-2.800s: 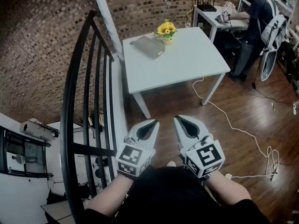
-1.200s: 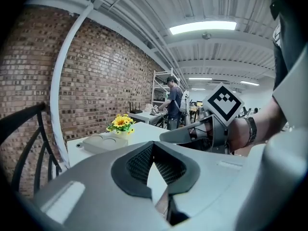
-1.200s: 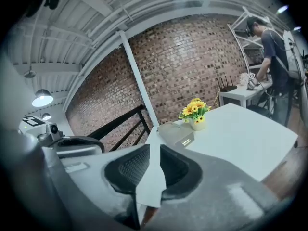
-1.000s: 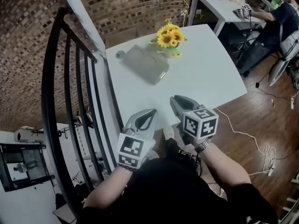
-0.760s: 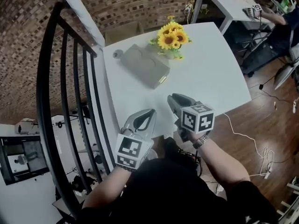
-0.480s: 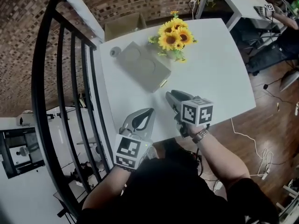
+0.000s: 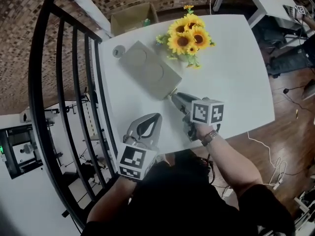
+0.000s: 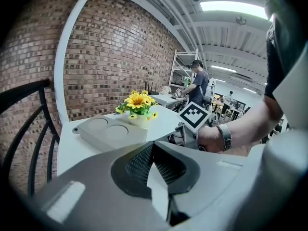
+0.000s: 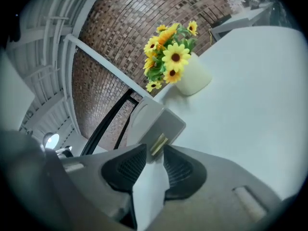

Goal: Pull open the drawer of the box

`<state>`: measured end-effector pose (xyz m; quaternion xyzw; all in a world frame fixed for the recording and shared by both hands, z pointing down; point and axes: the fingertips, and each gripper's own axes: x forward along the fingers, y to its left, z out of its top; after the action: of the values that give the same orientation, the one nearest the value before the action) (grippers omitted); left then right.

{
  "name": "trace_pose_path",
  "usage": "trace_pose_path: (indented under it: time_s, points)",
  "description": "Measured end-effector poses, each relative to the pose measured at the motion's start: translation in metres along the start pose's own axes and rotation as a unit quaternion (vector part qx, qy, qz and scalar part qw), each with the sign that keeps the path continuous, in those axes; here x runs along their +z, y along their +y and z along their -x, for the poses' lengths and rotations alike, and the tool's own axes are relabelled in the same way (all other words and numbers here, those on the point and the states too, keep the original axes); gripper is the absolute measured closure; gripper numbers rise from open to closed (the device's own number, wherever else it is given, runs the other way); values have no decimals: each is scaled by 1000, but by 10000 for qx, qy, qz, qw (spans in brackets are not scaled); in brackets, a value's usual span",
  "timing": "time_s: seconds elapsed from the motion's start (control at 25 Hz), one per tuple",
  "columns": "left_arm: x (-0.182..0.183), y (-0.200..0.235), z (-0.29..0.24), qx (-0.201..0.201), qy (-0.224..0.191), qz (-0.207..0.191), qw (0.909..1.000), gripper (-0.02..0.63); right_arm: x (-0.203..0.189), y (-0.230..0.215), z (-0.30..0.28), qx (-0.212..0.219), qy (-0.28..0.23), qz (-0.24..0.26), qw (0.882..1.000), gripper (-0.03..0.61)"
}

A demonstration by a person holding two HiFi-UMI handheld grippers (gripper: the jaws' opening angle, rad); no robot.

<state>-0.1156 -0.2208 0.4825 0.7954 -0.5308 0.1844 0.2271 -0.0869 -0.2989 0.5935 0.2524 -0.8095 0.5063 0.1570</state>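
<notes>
Grey flat box (image 7: 147, 75) lies on white surface (image 7: 236, 77), just ahead of right gripper (image 9: 155, 150). Box end faces jaws, drawer flush with box. Brass handle (image 9: 159, 143) sits at mouth of jaws; jaws narrowly apart, one tip either side; contact cannot be told. Left gripper (image 8: 153, 146): jaws closed, nothing between them, box ahead and to left of them. Sunflowers (image 7: 186, 36) in pale pot stand beyond right jaws, beside box.

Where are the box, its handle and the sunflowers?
box (image 7: 147, 70), head view, middle of its top.
handle (image 9: 159, 144), right gripper view, its gold bar.
sunflowers (image 7: 183, 39), head view, one bloom's centre.
</notes>
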Motion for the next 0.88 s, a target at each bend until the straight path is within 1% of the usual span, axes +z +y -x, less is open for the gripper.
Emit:
trace_pose_path:
  time_s: [0.16,0.36,0.52,0.68,0.88]
  points:
    - [1,4,-2,72,39,37,10000,601,3,-3,-7,143,45,-234,9996,485]
    - [1,7,-4,128,90,73,9999,601,3,-4,-12,272,127,-393,9988,485]
    - [0,9,-6,161,111,95,9998,601,3,-3,-17,479,149,-543,9973,486]
    - [0,9,-7,171,130,118,9997,601,4,-3,-17,615,154,-616,9961,514]
    - [-2,9,-7,151,143,108,9997,601,3,-4,-17,646,89,-746,9951,526]
